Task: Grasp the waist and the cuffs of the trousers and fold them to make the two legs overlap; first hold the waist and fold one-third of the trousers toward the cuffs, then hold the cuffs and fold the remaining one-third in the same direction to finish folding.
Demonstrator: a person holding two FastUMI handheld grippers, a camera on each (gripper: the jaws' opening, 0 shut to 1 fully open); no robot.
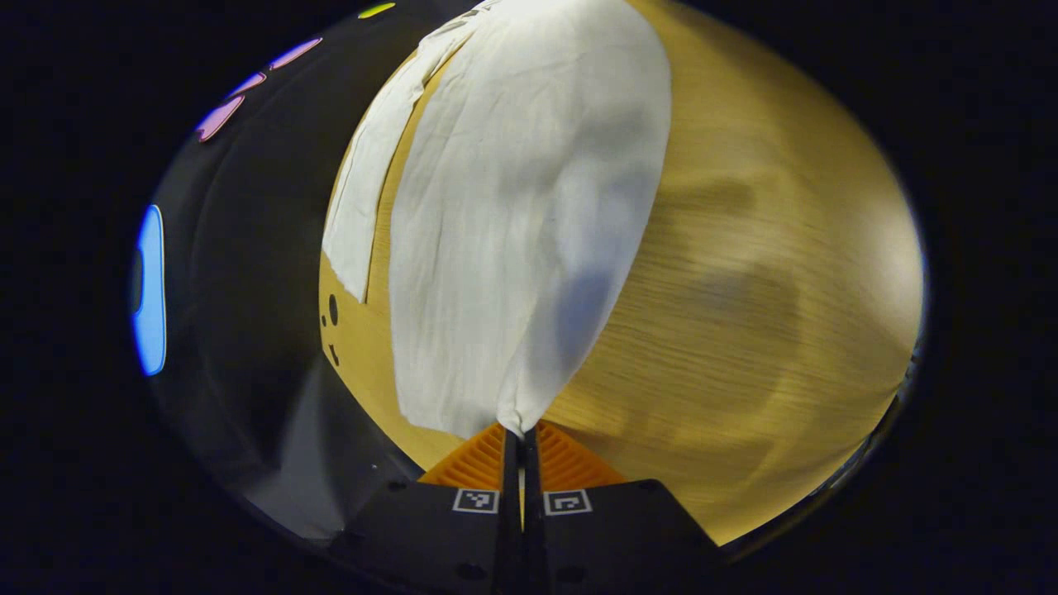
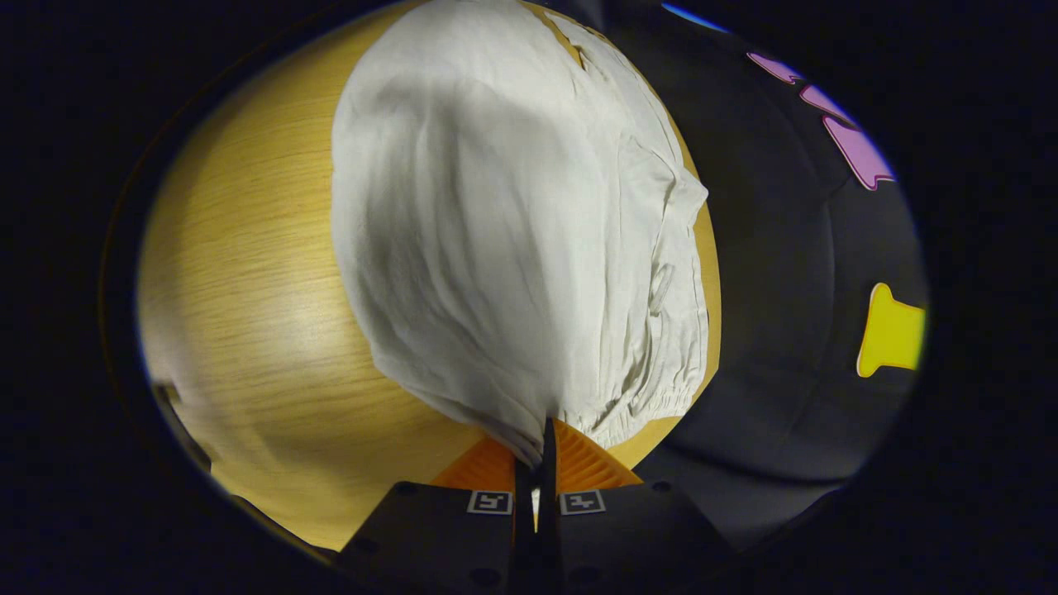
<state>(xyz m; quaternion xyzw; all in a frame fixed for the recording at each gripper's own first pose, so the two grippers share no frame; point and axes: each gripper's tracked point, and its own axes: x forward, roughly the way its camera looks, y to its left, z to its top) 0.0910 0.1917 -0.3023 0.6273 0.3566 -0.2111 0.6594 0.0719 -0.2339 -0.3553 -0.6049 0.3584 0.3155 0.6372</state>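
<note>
White trousers (image 1: pixel 521 223) lie on a wooden table (image 1: pixel 744 314). In the left gripper view one leg runs from my fingers toward the far side, and the other leg (image 1: pixel 368 190) lies flat beside it on the left. My left gripper (image 1: pixel 521 434) is shut on the cuff corner of the nearer leg, lifting the cloth. In the right gripper view the trousers (image 2: pixel 496 231) bulge upward, with the gathered elastic waist (image 2: pixel 653 397) at the lower right. My right gripper (image 2: pixel 541 442) is shut on the waist edge.
The table's edge (image 1: pixel 331 330) meets the black cloth wall on the left in the left gripper view. Bare wood (image 2: pixel 248 289) spreads left of the trousers in the right gripper view, with the black wall on the right.
</note>
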